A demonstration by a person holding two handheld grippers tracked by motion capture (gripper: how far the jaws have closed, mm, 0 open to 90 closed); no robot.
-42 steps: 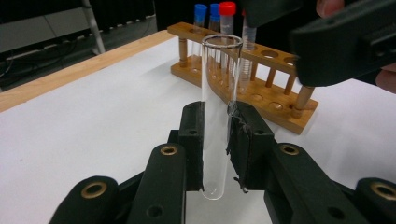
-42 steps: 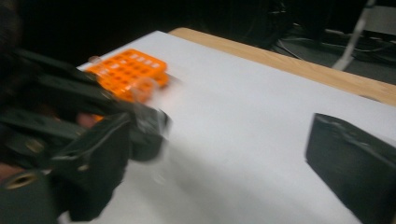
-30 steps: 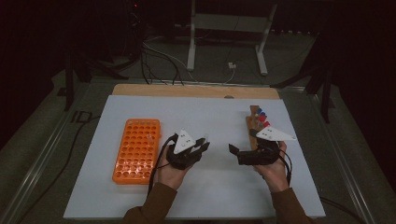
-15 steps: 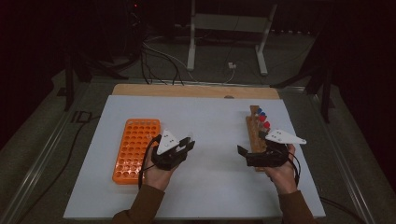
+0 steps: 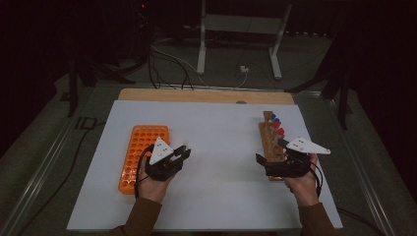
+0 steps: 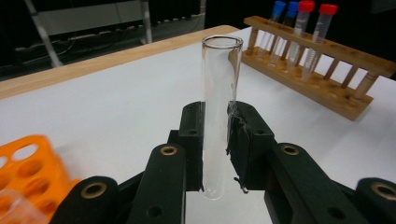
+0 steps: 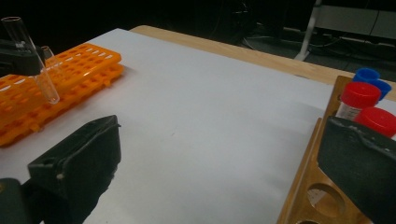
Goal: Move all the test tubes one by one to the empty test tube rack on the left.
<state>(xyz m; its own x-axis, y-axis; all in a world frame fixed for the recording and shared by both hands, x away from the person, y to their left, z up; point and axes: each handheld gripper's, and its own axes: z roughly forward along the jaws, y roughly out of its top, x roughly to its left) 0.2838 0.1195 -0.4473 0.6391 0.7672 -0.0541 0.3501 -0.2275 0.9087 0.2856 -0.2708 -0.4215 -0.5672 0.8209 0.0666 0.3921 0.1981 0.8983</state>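
Observation:
My left gripper (image 6: 215,140) is shut on a clear glass test tube (image 6: 219,88), which stands upright between the pads with its open mouth up. In the high view this gripper (image 5: 181,155) sits just right of the orange tube rack (image 5: 142,155). My right gripper (image 7: 219,158) is open, jaws wide apart with nothing between them. In the high view it (image 5: 262,165) lies at the near end of the wooden rack (image 5: 272,142), which carries blue-capped and red-capped tubes (image 5: 276,125).
The white mat (image 5: 221,196) covers the table, with a wooden board edge (image 5: 206,95) at the back. The orange rack (image 7: 70,65) lies at the left of the right gripper view, the wooden rack (image 6: 327,88) at the right of the left gripper view.
My left hand has carried the glass tube leftward, from the middle of the mat to beside the orange rack. My right hand has shifted a little to the right, along the wooden rack.

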